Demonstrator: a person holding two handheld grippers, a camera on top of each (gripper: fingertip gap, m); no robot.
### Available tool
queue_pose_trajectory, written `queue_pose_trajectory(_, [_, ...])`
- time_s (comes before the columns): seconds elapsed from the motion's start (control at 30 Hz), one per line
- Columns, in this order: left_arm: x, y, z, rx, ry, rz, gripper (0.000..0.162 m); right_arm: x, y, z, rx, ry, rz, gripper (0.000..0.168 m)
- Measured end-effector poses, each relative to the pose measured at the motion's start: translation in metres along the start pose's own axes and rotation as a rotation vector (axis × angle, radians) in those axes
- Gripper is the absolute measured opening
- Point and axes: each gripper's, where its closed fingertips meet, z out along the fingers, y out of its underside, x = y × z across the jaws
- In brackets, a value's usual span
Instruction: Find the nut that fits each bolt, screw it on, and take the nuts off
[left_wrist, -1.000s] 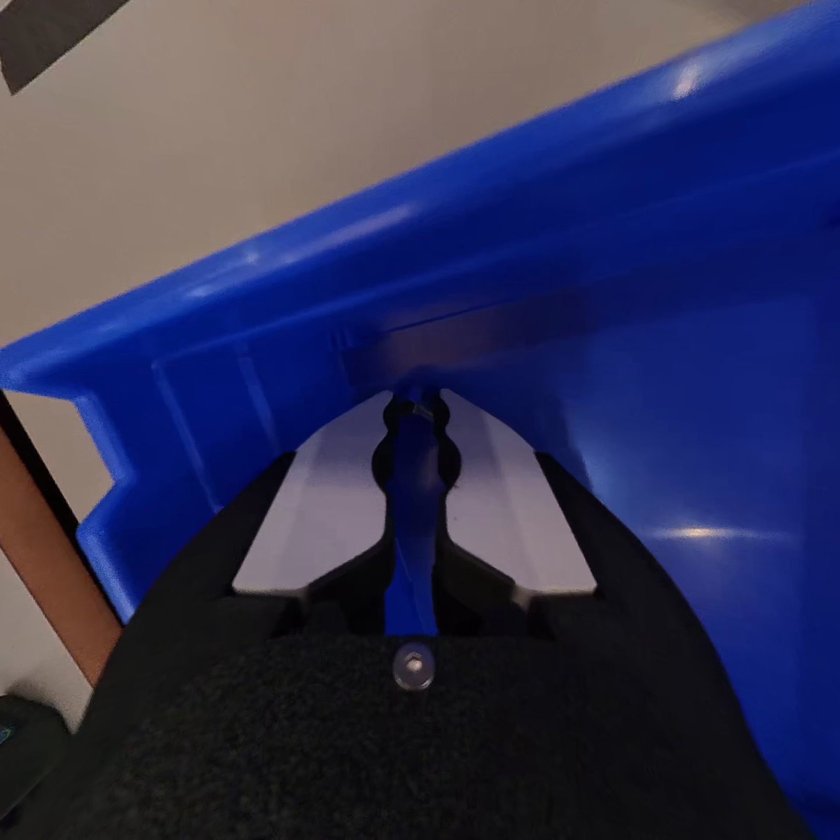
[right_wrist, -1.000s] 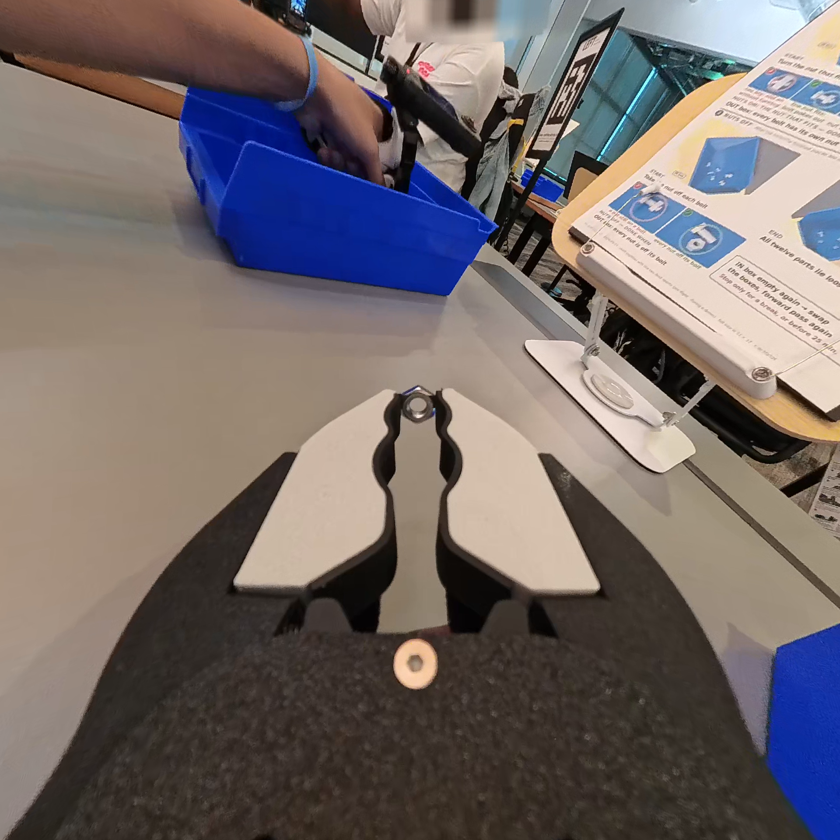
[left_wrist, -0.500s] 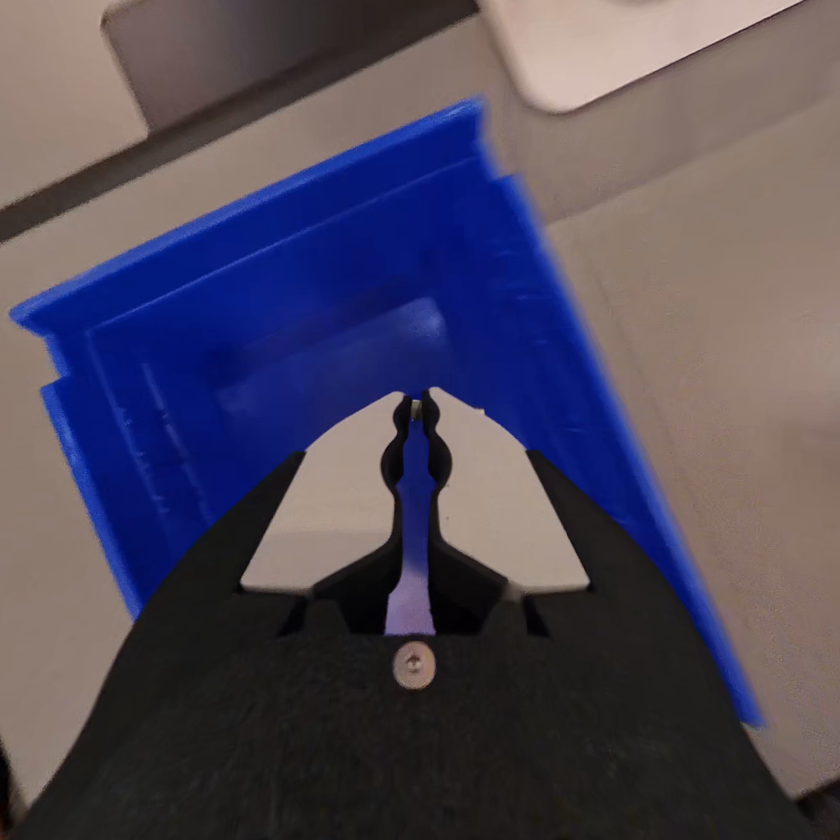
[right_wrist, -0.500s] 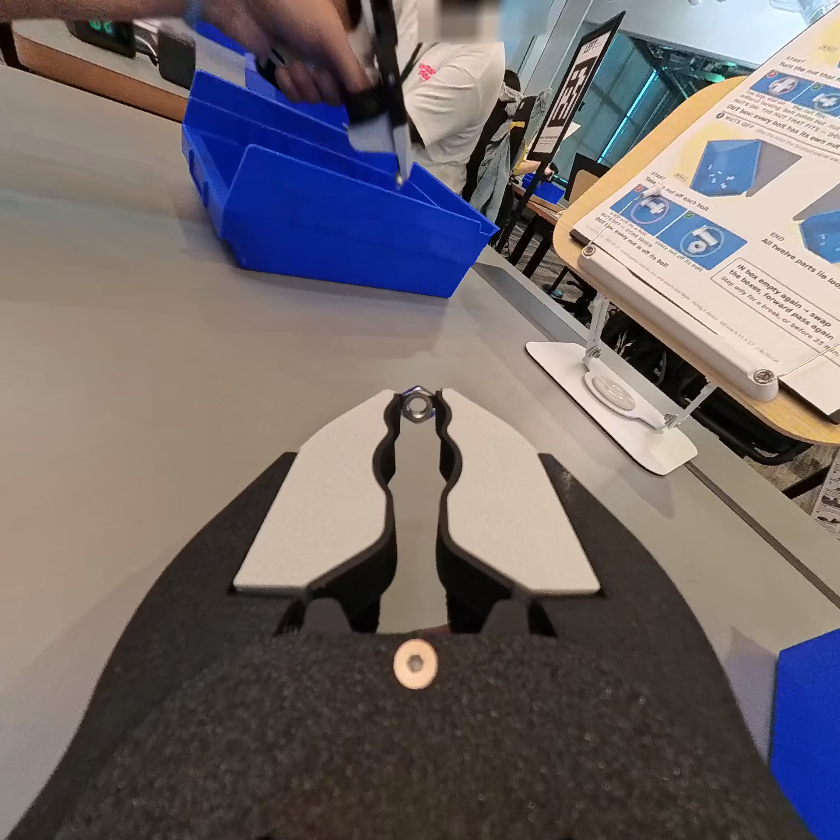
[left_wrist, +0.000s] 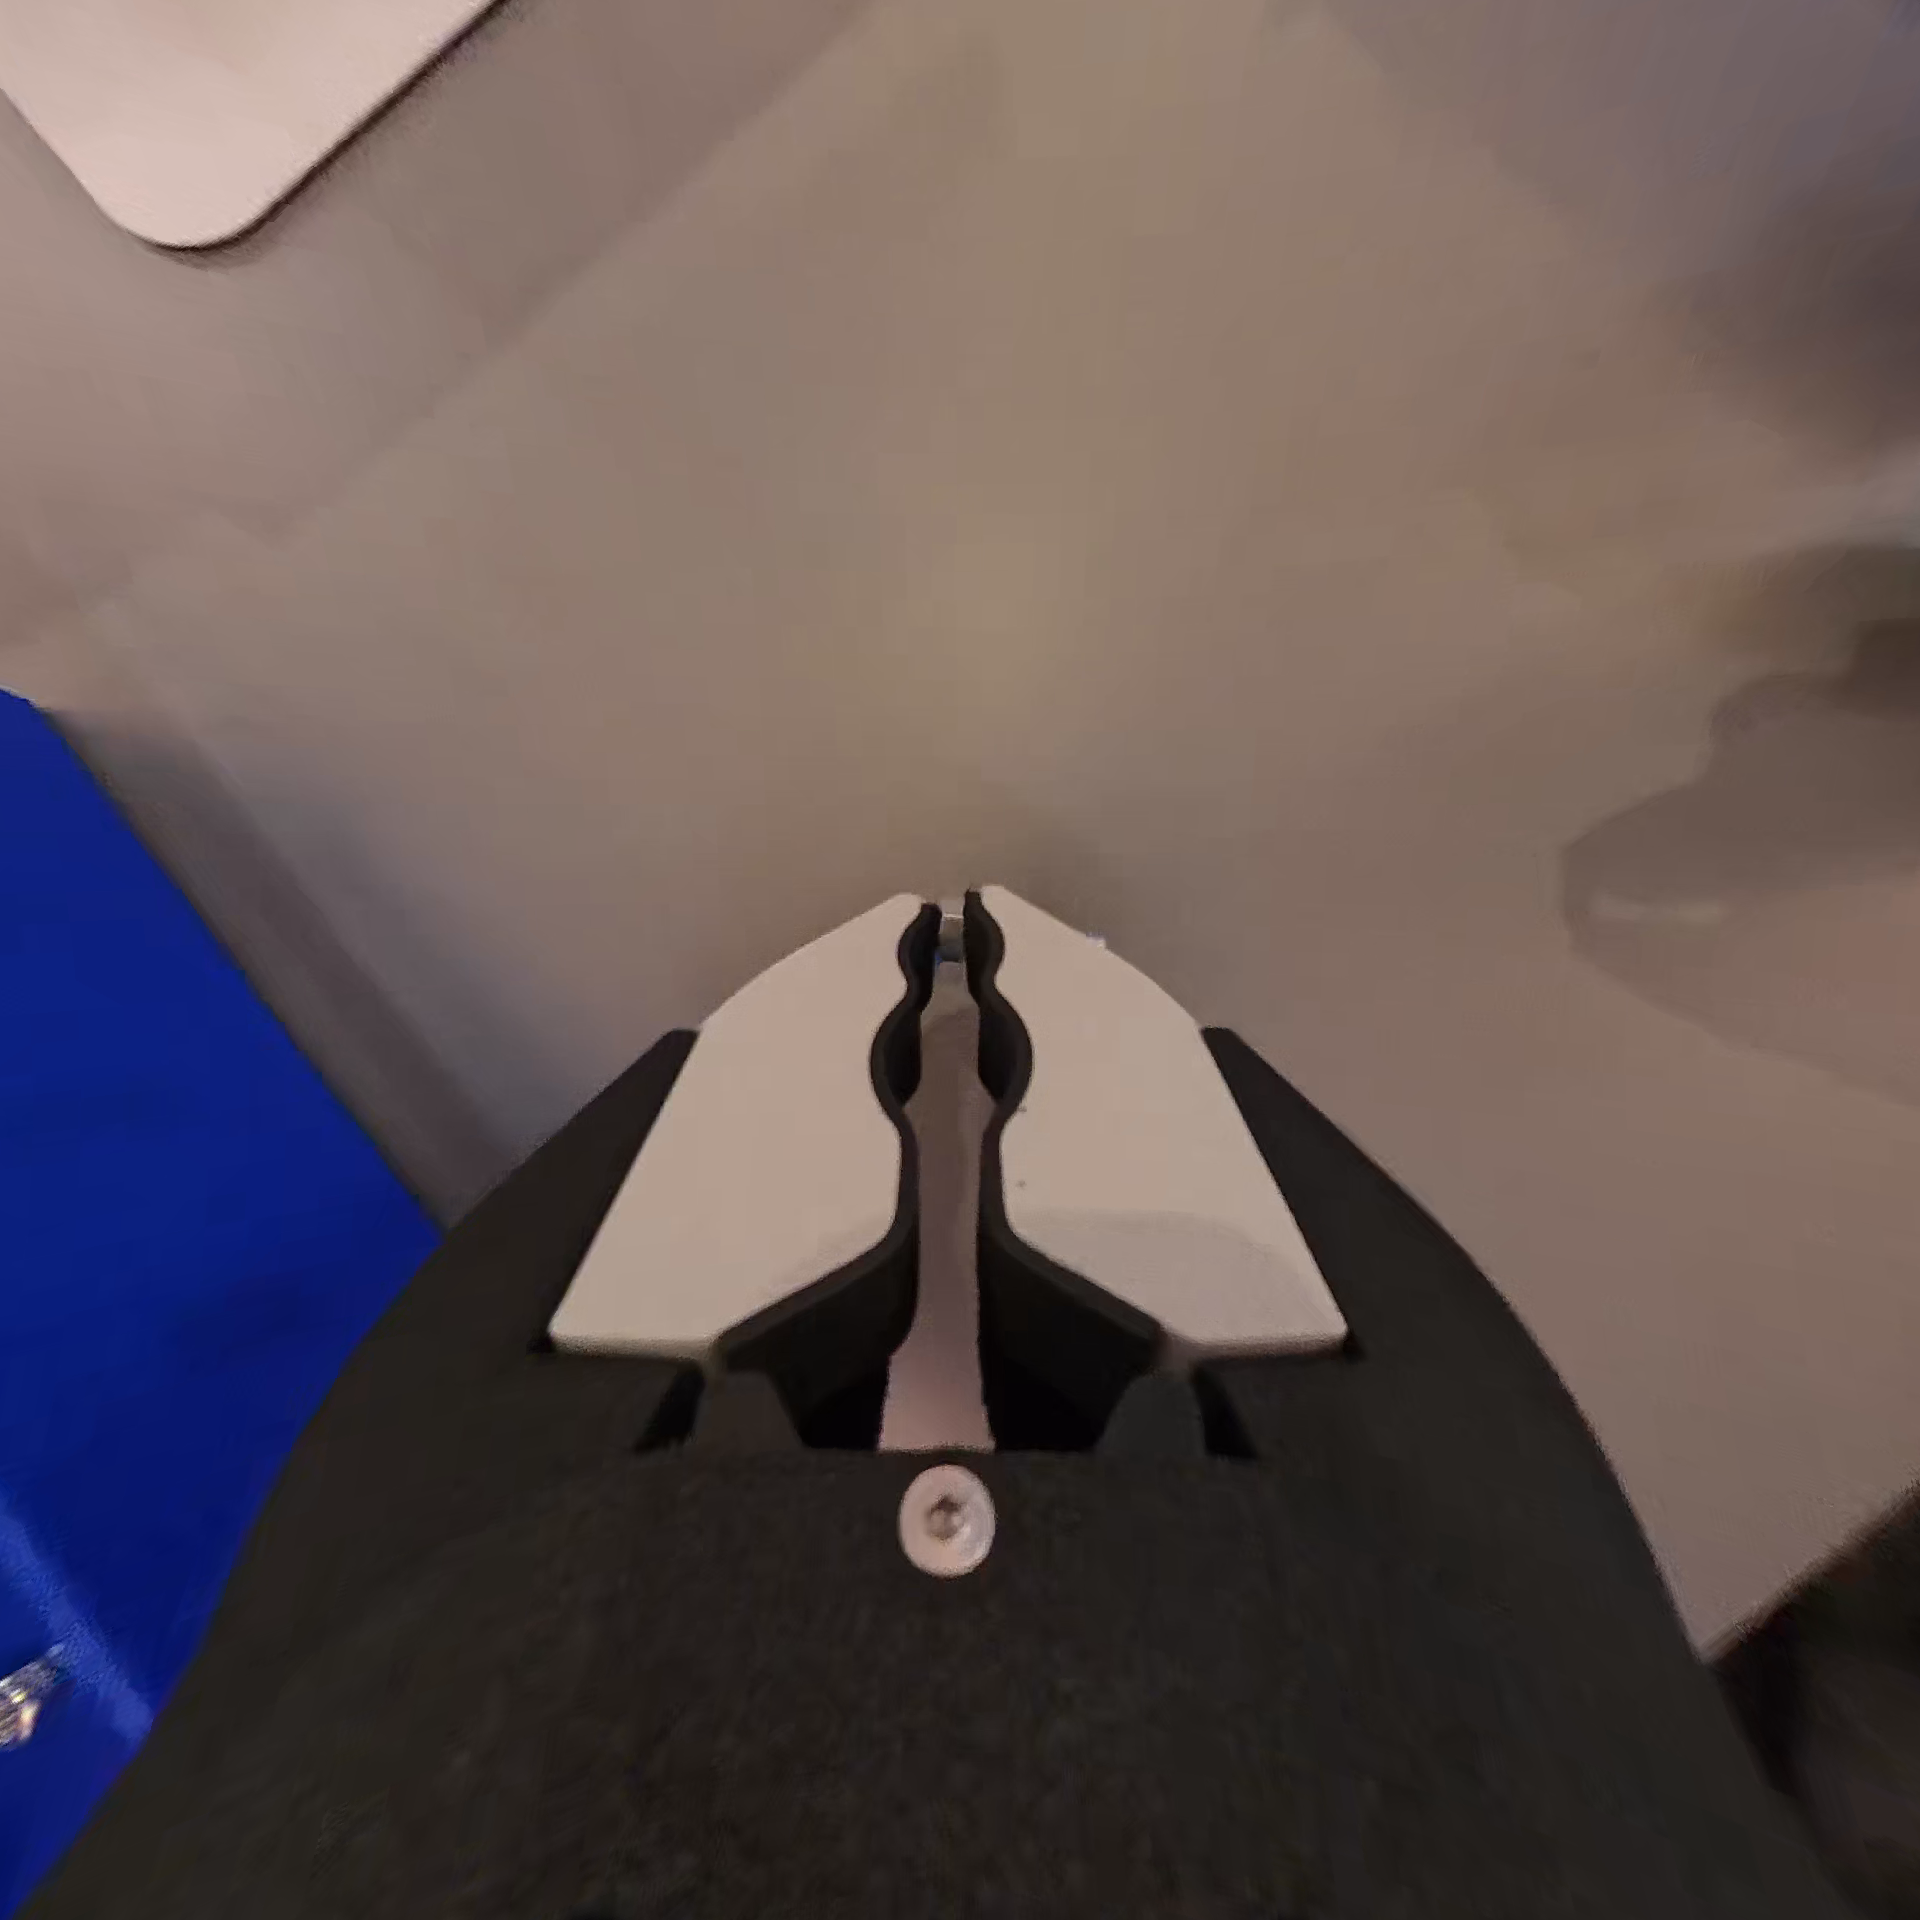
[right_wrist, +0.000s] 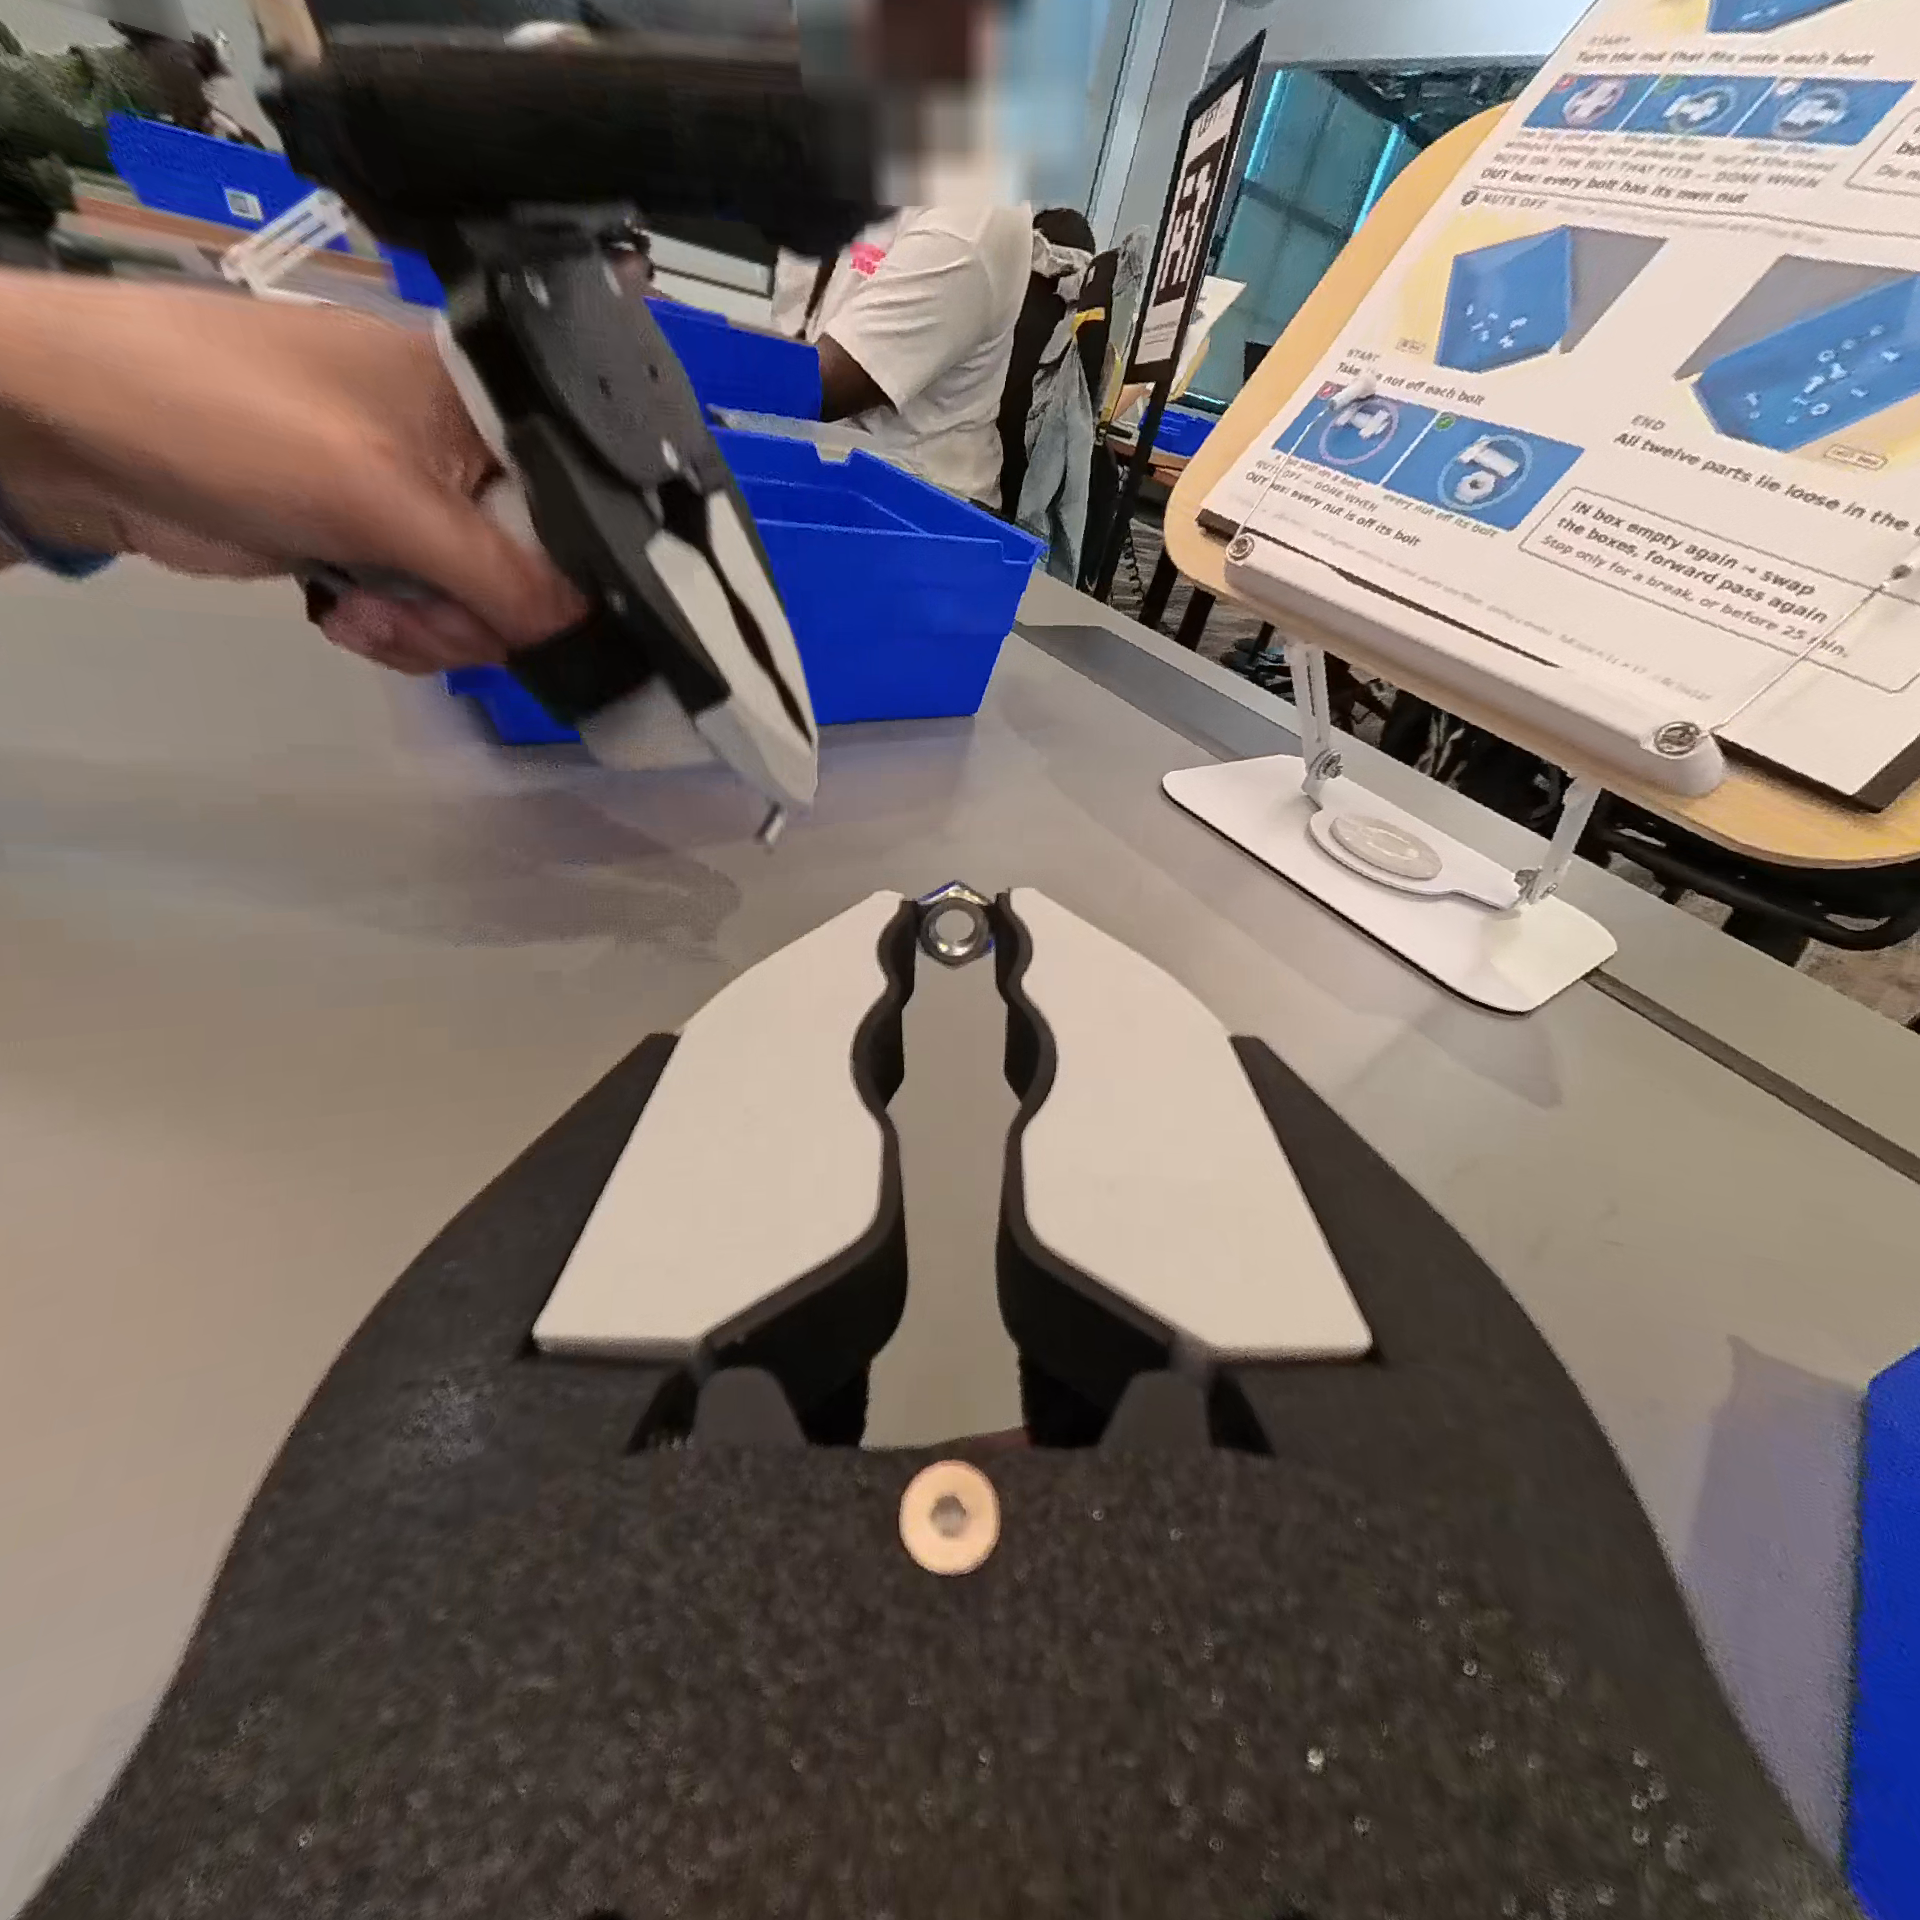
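Observation:
My right gripper (right_wrist: 954, 902) is shut on a silver hex nut (right_wrist: 951, 932) and holds it at its tips, hole facing the camera, low over the grey table (right_wrist: 312, 1039). My left gripper (left_wrist: 951, 904) is shut on a small silver bolt (left_wrist: 950, 928), barely visible between the tips. In the right wrist view the left gripper (right_wrist: 781, 795) hangs tilted downward just left of and beyond the nut, with the bolt's end (right_wrist: 771, 826) sticking out below its tips. A hand holds it.
A blue bin (right_wrist: 894, 592) stands behind the left gripper; it shows at the left in the left wrist view (left_wrist: 156, 1143), with a metal part (left_wrist: 21, 1704) inside. Another blue bin (right_wrist: 1891, 1610) is at the right edge. An instruction board on a white stand (right_wrist: 1392, 883) is at the right. People sit beyond. Tip to tip, the grippers are about 15 centimetres apart.
My left gripper has come up out of the blue bin with the bolt and swung across the table toward the right gripper. The right gripper has held still with the nut.

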Motion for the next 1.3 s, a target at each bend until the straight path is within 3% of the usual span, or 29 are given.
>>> queue_pose_trajectory(0.07, [0.0, 0.004, 0.011, -0.019, -0.045, 0.01, 0.005, -0.001, 0.0, 0.0, 0.001, -0.01, 0.002, 0.014])
queue_pose_trajectory(0.27, [0.017, 0.01, 0.026, -0.013, 0.024, -0.052, 0.005, -0.006, 0.0, 0.001, -0.004, -0.024, -0.027, 0.014])
queue_pose_trajectory(0.67, [0.048, -0.029, -0.004, 0.239, 0.362, -0.294, 0.005, -0.021, 0.006, 0.006, -0.048, -0.057, -0.127, 0.014])
queue_pose_trajectory(0.83, [0.075, -0.039, -0.013, 0.265, 0.521, -0.338, 0.005, -0.032, 0.013, 0.018, -0.109, 0.01, -0.342, 0.014])
queue_pose_trajectory(1.0, [0.078, -0.042, -0.016, 0.268, 0.508, -0.302, 0.005, -0.039, 0.005, 0.026, -0.133, 0.076, -0.503, 0.014])
queue_pose_trajectory(1.3, [0.072, -0.039, -0.023, 0.269, 0.489, -0.287, 0.005, -0.037, 0.006, 0.034, -0.166, 0.033, -0.461, 0.014])
